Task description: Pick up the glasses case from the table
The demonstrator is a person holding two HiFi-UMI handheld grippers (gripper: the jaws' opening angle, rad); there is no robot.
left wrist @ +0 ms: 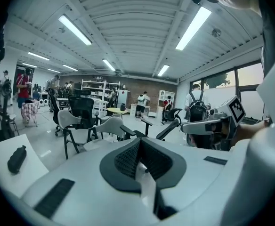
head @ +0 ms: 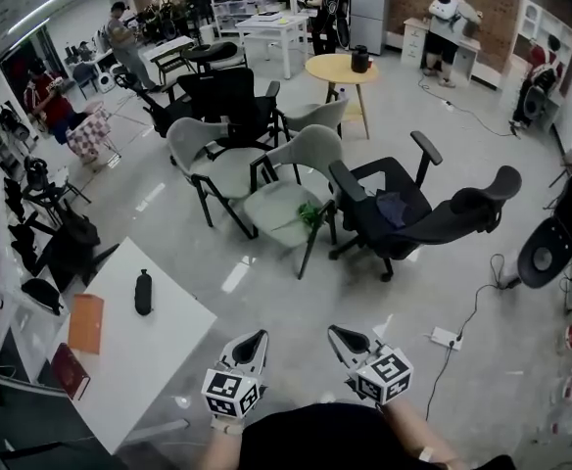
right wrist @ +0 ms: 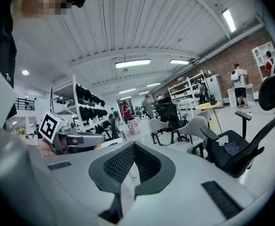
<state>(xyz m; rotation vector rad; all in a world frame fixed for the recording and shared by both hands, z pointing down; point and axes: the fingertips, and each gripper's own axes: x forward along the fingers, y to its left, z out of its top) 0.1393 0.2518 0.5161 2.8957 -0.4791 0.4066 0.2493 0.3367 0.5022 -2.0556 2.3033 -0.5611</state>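
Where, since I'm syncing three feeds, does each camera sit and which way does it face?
Head view: on the person's head, looking steeply down at the white table and chairs; left tongs, right tongs and torso show.
Left gripper view: rides the left tongs, looking across the room; the right tongs show at right.
Right gripper view: rides the right tongs, facing the chairs; the left tongs show at left.
Shared: the glasses case shows in head and left gripper views.
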